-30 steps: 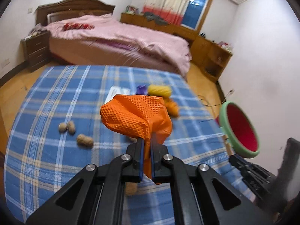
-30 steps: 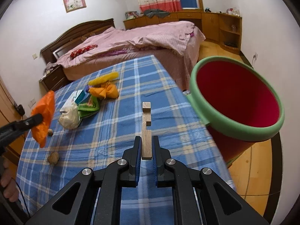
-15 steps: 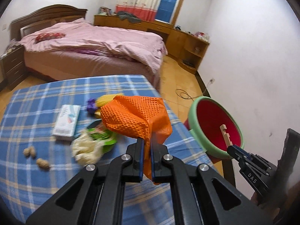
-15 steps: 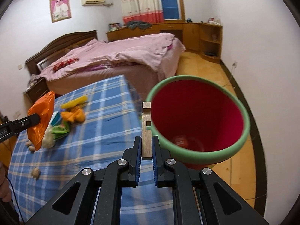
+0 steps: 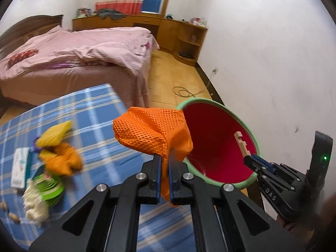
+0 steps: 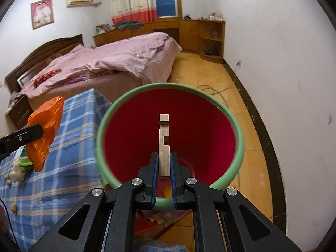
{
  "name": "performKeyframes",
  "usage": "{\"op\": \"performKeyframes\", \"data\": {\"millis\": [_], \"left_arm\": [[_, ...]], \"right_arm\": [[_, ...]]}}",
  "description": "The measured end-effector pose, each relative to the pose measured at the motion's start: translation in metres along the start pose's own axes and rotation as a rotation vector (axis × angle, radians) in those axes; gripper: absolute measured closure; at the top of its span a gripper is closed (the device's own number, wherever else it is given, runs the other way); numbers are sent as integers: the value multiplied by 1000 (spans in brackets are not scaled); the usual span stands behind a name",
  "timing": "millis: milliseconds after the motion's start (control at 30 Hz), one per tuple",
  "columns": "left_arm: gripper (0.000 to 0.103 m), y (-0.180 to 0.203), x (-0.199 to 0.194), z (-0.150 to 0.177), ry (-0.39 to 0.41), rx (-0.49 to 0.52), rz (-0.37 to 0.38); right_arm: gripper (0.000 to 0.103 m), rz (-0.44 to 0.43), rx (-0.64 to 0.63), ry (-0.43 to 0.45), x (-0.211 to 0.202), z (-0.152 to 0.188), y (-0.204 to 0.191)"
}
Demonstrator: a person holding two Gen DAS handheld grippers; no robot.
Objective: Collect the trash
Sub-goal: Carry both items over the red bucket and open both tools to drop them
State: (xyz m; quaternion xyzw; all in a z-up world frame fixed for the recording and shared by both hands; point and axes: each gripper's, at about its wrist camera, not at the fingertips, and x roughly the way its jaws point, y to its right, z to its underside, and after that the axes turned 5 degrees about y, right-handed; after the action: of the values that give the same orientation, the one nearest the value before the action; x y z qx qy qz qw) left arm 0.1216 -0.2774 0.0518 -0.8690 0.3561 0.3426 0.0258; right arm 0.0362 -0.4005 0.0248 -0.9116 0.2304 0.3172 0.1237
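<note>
Moved: red bin with green rim [image 6: 212,130], earlier right of frame, now centre.
Right gripper [image 6: 163,163]: still clamps notched wooden block [image 6: 163,145].
Left gripper [image 5: 164,163]: still pinches orange mesh bag [image 5: 151,132].

Motion-blurred trash pile [image 5: 52,159] on tablecloth [image 5: 100,126]

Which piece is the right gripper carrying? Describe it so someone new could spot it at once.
Find the red bin with the green rim beside the blue plaid table. Over its mouth the right gripper is shut on a wooden piece. It is a slim, pale, notched strip standing upright, unlike the crumpled orange mesh bag in the left gripper.
</note>
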Motion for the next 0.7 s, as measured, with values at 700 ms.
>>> {"op": "performKeyframes", "data": {"millis": [700], "left_arm": [[97,47,85,-5,-107,91,51]], "right_arm": [[92,11,18,-57,49,-9,30]]}}
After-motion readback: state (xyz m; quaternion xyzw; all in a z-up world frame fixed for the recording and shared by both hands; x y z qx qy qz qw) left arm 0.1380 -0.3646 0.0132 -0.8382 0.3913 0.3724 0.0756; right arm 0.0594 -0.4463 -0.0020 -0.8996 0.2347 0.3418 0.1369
